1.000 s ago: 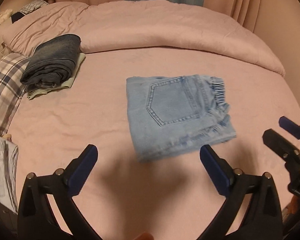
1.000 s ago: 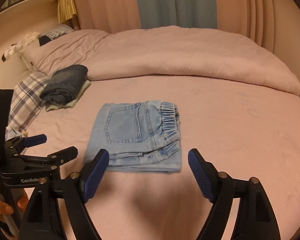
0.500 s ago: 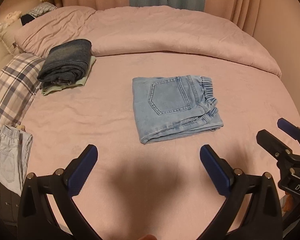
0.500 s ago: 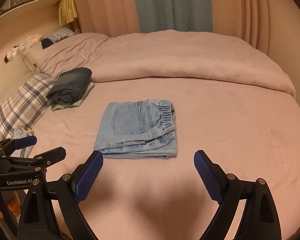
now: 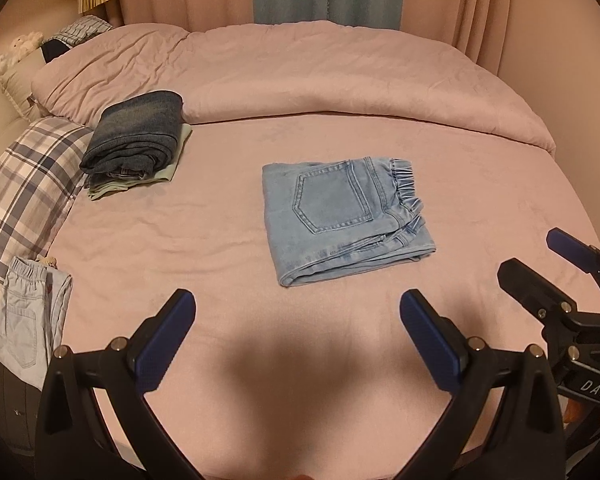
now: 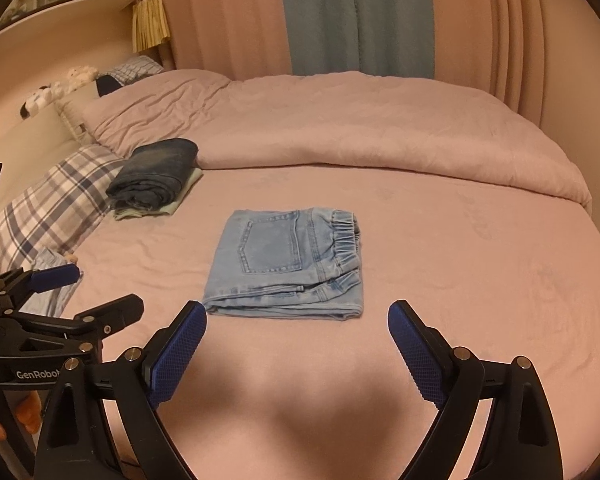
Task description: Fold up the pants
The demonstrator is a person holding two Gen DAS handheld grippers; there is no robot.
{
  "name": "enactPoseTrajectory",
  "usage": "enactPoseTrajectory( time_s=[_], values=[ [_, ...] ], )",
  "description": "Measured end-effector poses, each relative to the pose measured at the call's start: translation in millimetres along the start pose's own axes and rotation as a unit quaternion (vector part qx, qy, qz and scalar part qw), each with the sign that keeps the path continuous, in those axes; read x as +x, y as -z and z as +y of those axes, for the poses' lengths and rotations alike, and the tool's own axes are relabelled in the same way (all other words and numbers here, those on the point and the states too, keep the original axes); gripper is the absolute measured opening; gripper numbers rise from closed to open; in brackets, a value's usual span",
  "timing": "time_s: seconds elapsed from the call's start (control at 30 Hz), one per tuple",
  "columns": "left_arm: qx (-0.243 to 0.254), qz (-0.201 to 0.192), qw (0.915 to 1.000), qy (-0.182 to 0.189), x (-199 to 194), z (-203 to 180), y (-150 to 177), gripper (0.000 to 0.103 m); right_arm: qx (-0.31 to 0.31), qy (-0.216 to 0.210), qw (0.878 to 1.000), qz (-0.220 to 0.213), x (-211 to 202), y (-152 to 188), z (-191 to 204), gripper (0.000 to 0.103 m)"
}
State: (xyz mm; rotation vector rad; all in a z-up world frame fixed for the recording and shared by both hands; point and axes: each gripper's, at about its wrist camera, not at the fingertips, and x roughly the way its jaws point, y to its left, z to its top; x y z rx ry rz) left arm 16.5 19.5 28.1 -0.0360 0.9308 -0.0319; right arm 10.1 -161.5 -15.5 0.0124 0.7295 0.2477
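Note:
The light blue denim pants (image 5: 340, 216) lie folded into a small rectangle on the pink bed (image 5: 180, 240), back pocket up and elastic waistband to the right. They also show in the right wrist view (image 6: 288, 264). My left gripper (image 5: 298, 306) is open and empty, held back above the bed's near edge. My right gripper (image 6: 296, 316) is open and empty, just short of the pants' near fold. Each gripper shows at the edge of the other's view, the right one (image 5: 540, 264) and the left one (image 6: 80, 292).
A stack of folded dark jeans (image 5: 136, 140) on a pale green garment sits at the back left. A plaid pillow (image 5: 24, 192) lies along the left edge, with pale pants (image 5: 24, 320) hanging below it. A pink duvet (image 5: 320, 76) is bunched across the back.
Both grippers have pulled back and up from the pants. The pants lie a little farther off in both views and are still.

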Motion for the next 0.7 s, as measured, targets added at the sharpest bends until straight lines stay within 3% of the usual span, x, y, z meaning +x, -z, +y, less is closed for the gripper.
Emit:
enactPoseTrajectory(
  time_s=[0.7],
  values=[
    [0.009,0.003,1.0,0.002,-0.6,-0.8,0.2,0.102,-0.001,0.0,1.0,-0.003,-3.2,-1.6,0.6,0.092]
  ],
)
